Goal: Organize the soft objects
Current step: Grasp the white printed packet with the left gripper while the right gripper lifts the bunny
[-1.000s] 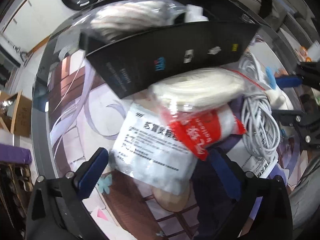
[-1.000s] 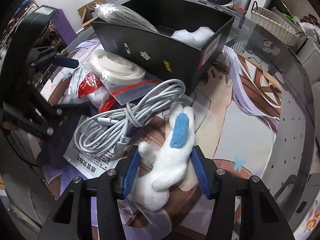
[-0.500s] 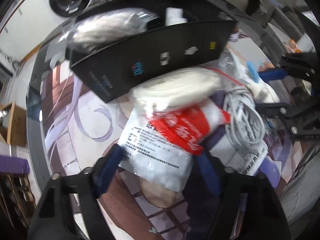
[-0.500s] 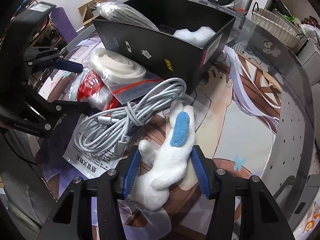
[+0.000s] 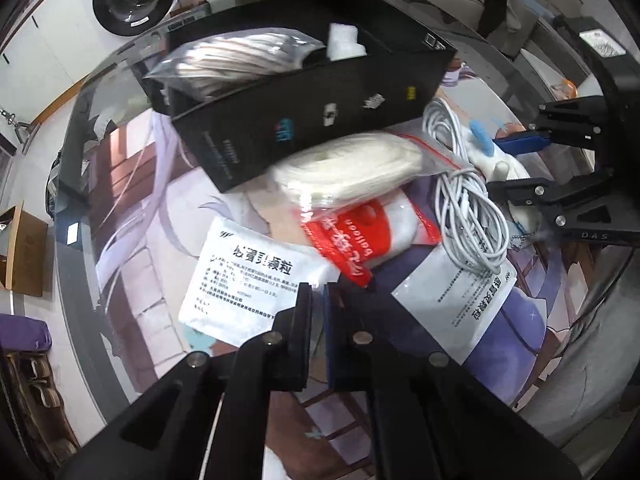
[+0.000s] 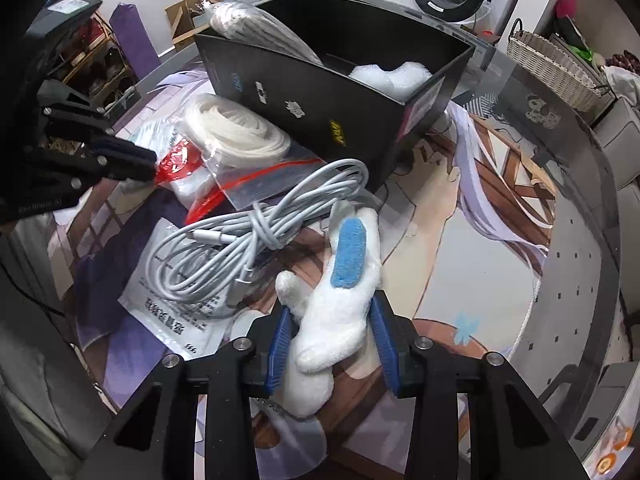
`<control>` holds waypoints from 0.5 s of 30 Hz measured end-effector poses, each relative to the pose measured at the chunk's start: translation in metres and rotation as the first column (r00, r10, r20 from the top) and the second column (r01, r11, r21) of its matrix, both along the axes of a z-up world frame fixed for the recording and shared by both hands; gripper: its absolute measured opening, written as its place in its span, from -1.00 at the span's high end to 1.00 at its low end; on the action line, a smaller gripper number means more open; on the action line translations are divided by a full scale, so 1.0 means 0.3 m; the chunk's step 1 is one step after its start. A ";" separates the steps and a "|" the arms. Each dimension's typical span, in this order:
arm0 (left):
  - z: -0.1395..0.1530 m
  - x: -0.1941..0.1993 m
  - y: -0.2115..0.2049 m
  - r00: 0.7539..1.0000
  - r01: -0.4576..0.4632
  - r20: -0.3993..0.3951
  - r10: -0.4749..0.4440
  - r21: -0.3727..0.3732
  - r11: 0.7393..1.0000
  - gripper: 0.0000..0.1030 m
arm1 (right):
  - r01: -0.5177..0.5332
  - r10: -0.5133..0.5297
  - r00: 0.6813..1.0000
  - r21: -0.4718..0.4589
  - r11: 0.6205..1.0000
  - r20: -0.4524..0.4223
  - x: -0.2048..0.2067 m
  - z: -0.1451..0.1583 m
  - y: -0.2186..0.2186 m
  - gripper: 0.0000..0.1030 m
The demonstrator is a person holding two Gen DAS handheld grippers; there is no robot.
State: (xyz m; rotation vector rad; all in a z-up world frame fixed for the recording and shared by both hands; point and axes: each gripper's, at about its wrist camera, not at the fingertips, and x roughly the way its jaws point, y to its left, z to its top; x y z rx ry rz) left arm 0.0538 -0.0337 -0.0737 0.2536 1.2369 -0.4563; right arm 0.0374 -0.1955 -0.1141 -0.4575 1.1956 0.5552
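With the left gripper pinched on the white printed packet's edge and the right gripper having just narrowed onto the white plush toy, both pickups are under way, and lifting each into the black box likely comes next.

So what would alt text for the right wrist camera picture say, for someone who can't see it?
A two-finger gripper closes on a white plush toy with a blue patch, lying on a printed table mat. Beside it lie a coiled white cable and bagged items; behind them stands an open black box.
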 end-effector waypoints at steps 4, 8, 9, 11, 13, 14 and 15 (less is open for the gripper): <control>-0.002 0.001 0.020 1.000 -0.008 0.030 0.008 0.027 1.000 -0.25 | -0.005 0.005 1.000 0.009 1.000 -0.002 -0.005 0.006 0.005 0.24; -0.002 0.025 0.078 0.992 -0.116 0.052 0.113 0.053 0.992 -0.83 | -0.007 0.007 1.000 0.005 1.000 -0.008 -0.012 0.002 0.011 0.24; -0.008 0.040 0.089 0.988 -0.150 0.033 0.149 0.043 0.988 -0.83 | -0.005 0.005 1.000 0.006 1.000 -0.008 -0.013 0.002 0.011 0.24; -0.030 0.077 0.116 0.981 -0.192 -0.034 0.192 0.006 0.981 -0.83 | -0.002 0.002 1.000 0.007 1.000 -0.008 -0.010 0.000 0.011 0.24; -0.030 0.122 0.149 0.964 -0.264 -0.031 0.264 -0.009 0.964 -0.83 | -0.005 0.005 1.000 0.005 1.000 -0.006 -0.009 0.000 0.016 0.24; -0.026 0.137 0.151 0.963 -0.268 -0.017 0.268 -0.007 0.963 -0.83 | -0.006 0.006 1.000 0.004 1.000 -0.006 -0.009 0.000 0.020 0.24; -0.027 0.149 0.145 0.969 -0.248 -0.011 0.248 -0.003 0.969 -0.83 | -0.007 0.007 1.000 0.005 1.000 -0.006 -0.009 0.000 0.023 0.24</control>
